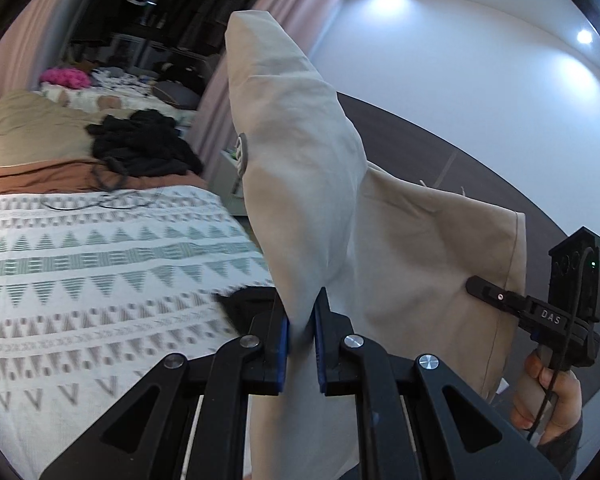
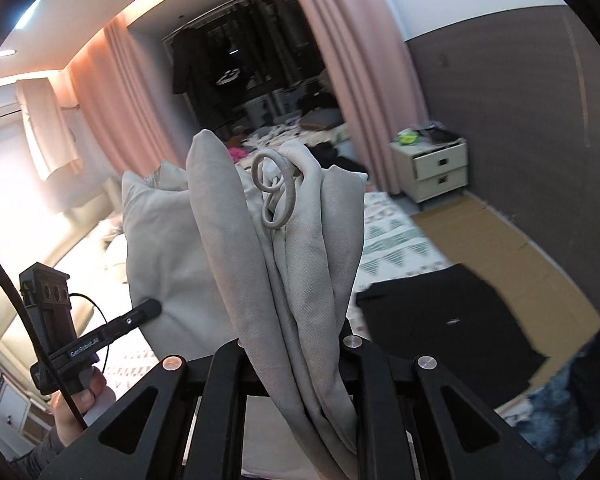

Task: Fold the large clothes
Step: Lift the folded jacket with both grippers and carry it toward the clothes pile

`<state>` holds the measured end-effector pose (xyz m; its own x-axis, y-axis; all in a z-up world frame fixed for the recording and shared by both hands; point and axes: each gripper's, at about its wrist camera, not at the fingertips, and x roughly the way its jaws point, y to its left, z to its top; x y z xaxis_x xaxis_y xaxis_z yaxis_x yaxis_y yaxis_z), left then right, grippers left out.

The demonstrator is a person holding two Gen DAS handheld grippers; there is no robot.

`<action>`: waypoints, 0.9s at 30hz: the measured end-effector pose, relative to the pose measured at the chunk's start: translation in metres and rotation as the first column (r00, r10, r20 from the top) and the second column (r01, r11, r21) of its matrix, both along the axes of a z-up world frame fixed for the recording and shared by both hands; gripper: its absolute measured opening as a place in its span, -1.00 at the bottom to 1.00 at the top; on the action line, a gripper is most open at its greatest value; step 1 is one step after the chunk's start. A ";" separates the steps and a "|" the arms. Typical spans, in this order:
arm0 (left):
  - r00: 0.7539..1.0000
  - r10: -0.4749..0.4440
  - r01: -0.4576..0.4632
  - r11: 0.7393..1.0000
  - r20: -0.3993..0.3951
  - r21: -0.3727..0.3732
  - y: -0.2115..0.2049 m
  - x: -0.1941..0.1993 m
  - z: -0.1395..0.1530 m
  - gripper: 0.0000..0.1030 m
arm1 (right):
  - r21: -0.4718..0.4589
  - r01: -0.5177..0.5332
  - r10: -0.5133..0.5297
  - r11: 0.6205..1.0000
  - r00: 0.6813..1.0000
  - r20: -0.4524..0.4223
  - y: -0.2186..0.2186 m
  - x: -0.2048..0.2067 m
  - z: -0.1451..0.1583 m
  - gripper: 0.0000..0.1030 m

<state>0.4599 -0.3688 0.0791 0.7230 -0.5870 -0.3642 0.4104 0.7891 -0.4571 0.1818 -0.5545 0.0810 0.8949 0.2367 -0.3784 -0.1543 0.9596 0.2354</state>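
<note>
I note a beige garment [image 1: 308, 168] with a matching drawstring [image 2: 276, 192]. Bedspread [image 1: 100, 264] white with grey-green triangle bands. Curtains [image 2: 340, 60] pink. Folded garment [image 2: 452, 320] black. My gripper pads [image 1: 284, 344] blue. Nightstand [image 2: 432, 168] cream.

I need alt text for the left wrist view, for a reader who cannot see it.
The left tool is shut on a beige garment, which it holds up above a patterned bed cover. At right, the right tool grips the same garment; black clothes lie behind.
</note>
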 end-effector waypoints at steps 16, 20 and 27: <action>0.976 -0.192 0.189 0.981 -0.104 -0.043 -0.117 0.035 -0.017 -0.75 | -0.124 0.180 -0.185 0.976 0.982 -0.028 -0.003 -0.026 0.025 -0.84; 0.964 -0.208 0.202 0.978 -0.165 -0.052 -0.133 0.062 -0.041 -0.75 | -0.147 0.207 -0.217 0.967 0.975 -0.053 0.010 0.001 0.027 -0.84; 0.955 -0.194 0.186 0.981 -0.222 -0.058 -0.138 0.114 -0.072 -0.75 | -0.192 0.208 -0.232 0.959 0.966 -0.116 0.024 0.054 0.031 -0.85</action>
<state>0.5742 -0.5066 0.0072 0.4982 -0.7214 -0.4810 0.4344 0.6878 -0.5816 0.2354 -0.5303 0.1115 0.8542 -0.0420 -0.5183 0.0872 0.9942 0.0631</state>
